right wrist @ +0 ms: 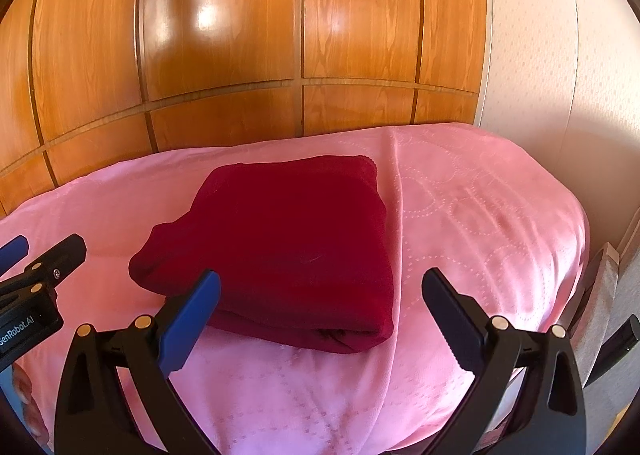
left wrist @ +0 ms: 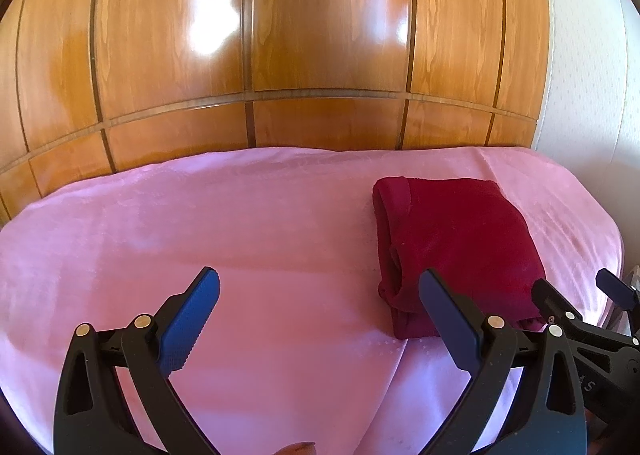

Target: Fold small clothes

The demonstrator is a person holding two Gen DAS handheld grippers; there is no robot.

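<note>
- A wall of glossy wooden panels was seen behind the bed in both views, with bright window glare reflected on it; the same wooden panels filled the upper part of the right wrist view.
- A pale textured wall was seen to the right of the woodwork.
- A pink bedspread was spread over the bed, with a faint pattern of dotted circles stitched into it, most plainly shown on the pink bedspread in the right wrist view.
- A dark red garment was laid folded into a thick, roughly rectangular bundle on the right half of the bedspread, with its stacked layers visible along the near edge. In the left wrist view the dark red garment was seen right of centre, with rolled edges shown along its left side.
- The left gripper was held low over the bedspread, just left of the garment, with its fingers spread wide apart and nothing between them. Its right finger was seen against the garment's near left corner, though contact could not be confirmed.
- The right gripper was held at the garment's near edge, with its fingers likewise spread wide and nothing clamped. Its left finger overlapped the bundle's near left part in the picture; its right finger was set over bare bedspread.
</note>
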